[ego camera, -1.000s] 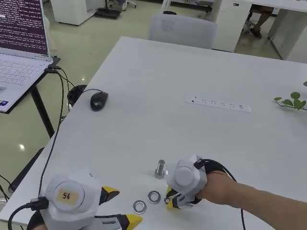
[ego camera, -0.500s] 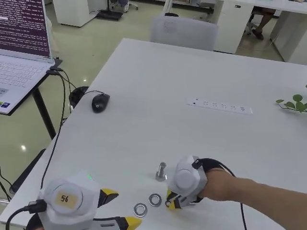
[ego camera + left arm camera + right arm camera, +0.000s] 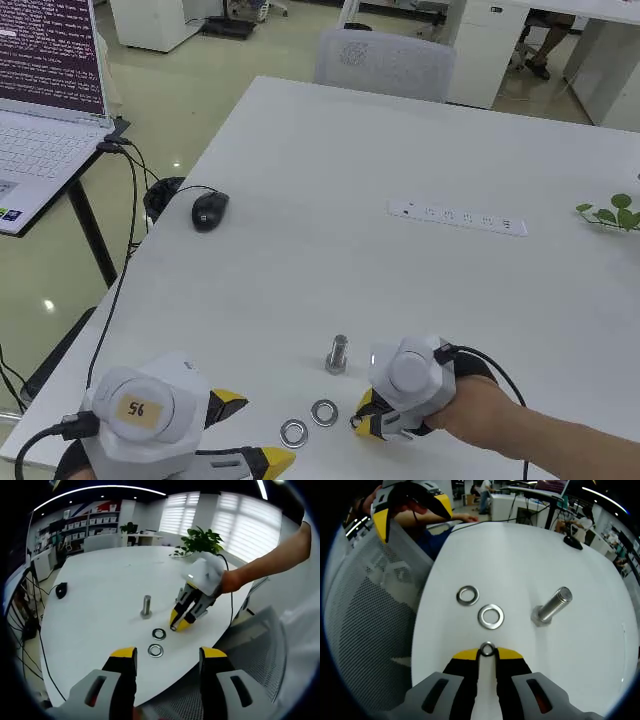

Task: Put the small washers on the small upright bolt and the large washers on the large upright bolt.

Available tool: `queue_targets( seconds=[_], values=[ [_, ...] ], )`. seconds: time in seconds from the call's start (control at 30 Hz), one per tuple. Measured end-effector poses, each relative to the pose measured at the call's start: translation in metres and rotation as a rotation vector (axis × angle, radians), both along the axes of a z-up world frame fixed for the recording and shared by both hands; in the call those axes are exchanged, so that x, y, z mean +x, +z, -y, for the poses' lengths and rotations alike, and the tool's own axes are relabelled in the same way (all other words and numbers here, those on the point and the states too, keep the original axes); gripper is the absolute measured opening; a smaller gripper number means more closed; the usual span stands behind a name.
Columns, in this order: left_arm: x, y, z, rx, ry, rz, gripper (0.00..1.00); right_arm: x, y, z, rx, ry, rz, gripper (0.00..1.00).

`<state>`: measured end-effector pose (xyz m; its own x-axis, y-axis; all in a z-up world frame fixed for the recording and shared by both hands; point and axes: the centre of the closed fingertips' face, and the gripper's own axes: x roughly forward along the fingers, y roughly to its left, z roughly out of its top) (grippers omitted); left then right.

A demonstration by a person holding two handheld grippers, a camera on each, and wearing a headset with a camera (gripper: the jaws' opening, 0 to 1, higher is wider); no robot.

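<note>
- A small washer (image 3: 487, 649) is pinched between the tips of the right hand-held gripper (image 3: 488, 656).
- It is just beside the bolt (image 3: 552, 605), low down near the bench (image 3: 520, 550).
- The right hand-held gripper is almost shut, with just the little ring in the gap.
- The bolt stands straight up on its flat head, and its tip points at the ceiling.
- In the right gripper view, the bolt lies ahead of the jaws and off to the right.
- The next step is likely to lift the ring above the bolt's top, turn it flat and slide it down. The hole must line up with the bolt's up-and-down line.
- It is hard to tell if this bolt is the small one or the large one.
- A bigger washer (image 3: 491, 616) lies flat on the bench near the bolt, and a second bigger washer (image 3: 468, 595) lies a bit farther from it.
- The left hand-held gripper (image 3: 169, 655) is wide open and holds nothing.
- It is farther from the bolt than the right one, out past both flat washers, so the right one is the closer helper.
- A mouse (image 3: 209, 210) and a power strip (image 3: 456, 217) lie well apart from the bolt.
</note>
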<state>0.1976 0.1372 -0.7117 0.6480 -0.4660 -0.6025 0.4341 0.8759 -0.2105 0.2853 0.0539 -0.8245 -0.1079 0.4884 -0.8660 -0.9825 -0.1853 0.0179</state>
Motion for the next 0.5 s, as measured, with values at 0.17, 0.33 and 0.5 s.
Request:
queue_targets(
  seconds=[0.17, 0.33, 0.5],
  values=[
    [0.0, 0.0, -0.003, 0.001, 0.007, 0.0, 0.49, 0.0, 0.001, 0.007, 0.03, -0.101, -0.044, 0.13],
    [0.002, 0.001, -0.001, -0.001, 0.005, 0.002, 0.49, 0.001, 0.002, 0.015, 0.052, -0.174, -0.071, 0.13],
    [0.002, 0.001, 0.002, -0.005, -0.002, 0.0, 0.49, 0.006, 0.007, 0.026, 0.079, -0.252, -0.079, 0.13]
  ],
)
